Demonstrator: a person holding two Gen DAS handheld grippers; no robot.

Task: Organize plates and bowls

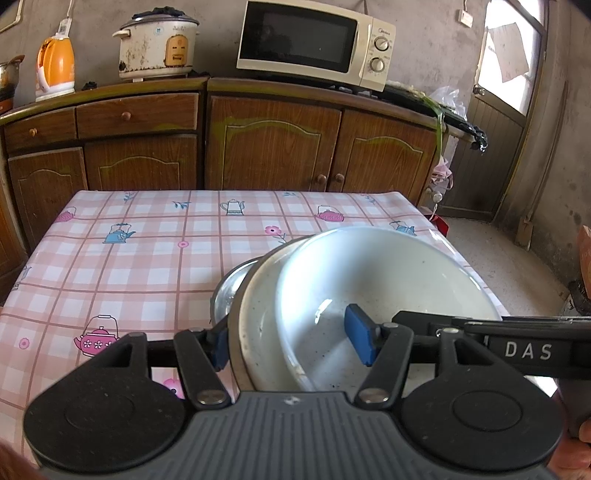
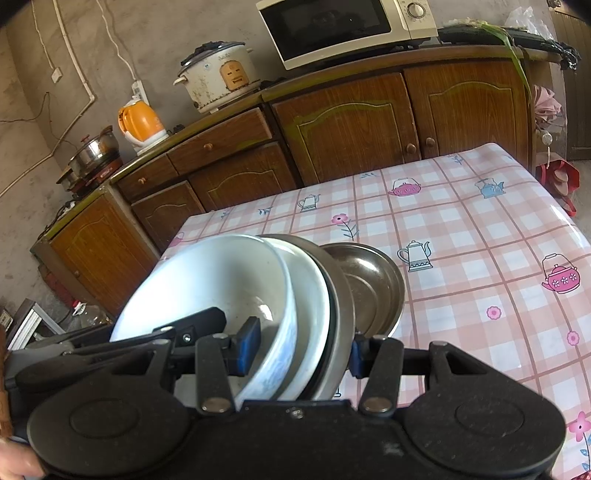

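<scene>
In the left wrist view the steel bowl (image 1: 229, 291) is mostly hidden behind the nested white bowls (image 1: 369, 280), whose near rims go under the left gripper (image 1: 291, 345). In the right wrist view the right gripper (image 2: 301, 349) covers their near edges, so the contact of the blue pads (image 2: 249, 345) cannot be told. The microwave (image 2: 343, 26) is cut by the top edge.

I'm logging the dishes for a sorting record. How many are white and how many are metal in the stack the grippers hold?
White bowls: 2, the front bowl and the speckled one.
Metal dishes: 2, a rimmed dish and a steel plate.
Total: 4
</scene>
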